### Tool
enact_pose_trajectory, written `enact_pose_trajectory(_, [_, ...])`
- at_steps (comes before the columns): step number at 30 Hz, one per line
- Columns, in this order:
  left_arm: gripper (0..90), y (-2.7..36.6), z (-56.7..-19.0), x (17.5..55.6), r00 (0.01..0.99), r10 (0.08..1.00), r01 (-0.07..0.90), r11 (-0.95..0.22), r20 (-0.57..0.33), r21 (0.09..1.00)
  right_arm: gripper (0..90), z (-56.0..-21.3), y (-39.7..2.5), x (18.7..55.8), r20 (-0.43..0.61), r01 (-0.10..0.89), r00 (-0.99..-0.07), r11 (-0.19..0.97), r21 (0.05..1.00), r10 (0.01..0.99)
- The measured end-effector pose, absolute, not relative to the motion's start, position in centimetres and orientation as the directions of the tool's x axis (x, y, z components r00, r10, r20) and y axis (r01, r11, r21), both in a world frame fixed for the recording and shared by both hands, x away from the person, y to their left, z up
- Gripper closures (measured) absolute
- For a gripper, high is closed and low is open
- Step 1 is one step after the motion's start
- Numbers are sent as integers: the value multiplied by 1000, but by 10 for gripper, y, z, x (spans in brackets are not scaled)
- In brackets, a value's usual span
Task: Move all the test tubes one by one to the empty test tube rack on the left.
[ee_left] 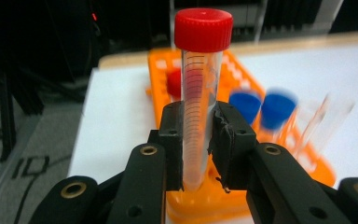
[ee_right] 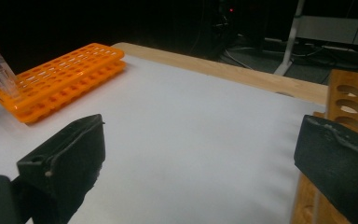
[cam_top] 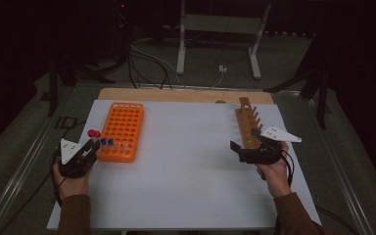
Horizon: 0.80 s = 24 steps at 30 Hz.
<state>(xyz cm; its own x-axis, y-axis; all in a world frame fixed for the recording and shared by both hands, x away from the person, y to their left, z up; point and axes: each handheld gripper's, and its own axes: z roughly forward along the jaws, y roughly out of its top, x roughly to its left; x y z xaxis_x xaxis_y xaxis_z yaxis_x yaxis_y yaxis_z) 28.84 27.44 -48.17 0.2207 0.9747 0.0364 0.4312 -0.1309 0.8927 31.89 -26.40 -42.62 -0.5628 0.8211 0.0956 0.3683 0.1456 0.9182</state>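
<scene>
Clamping: left gripper (ee_left: 198,144) held red-capped tube (ee_left: 199,88) upright above orange rack (cam_top: 121,131), judged mid-transfer | right gripper (ee_right: 200,158) gaped empty beside wooden rack (ee_right: 349,100).

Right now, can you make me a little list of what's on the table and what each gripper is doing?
table: white top
orange rack: left side, mostly empty holes
red-capped tube: upright, clamped by the left gripper at the rack's near corner
blue-capped tubes: two, standing in the rack's near end
wooden rack: right side, holes look empty
right gripper: open, holding nothing, beside the wooden rack
</scene>
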Motion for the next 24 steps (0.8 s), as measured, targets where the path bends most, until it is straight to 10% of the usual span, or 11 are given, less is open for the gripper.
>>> enact_pose_trajectory(6, [721,279,-492,289,234,972,497,-133,15,857,25,-432,-279,310,84,367,-544,146,919,835])
enact_pose_trajectory(15, [162,274,-471,269,288,953,391,-31,-90,920,24,-451,-310,295,80,361,-500,124,924,862])
enact_pose_trajectory(24, [2,258,-458,254,374,922,334,-39,-94,942,24,-459,-319,292,98,337,-483,82,938,870])
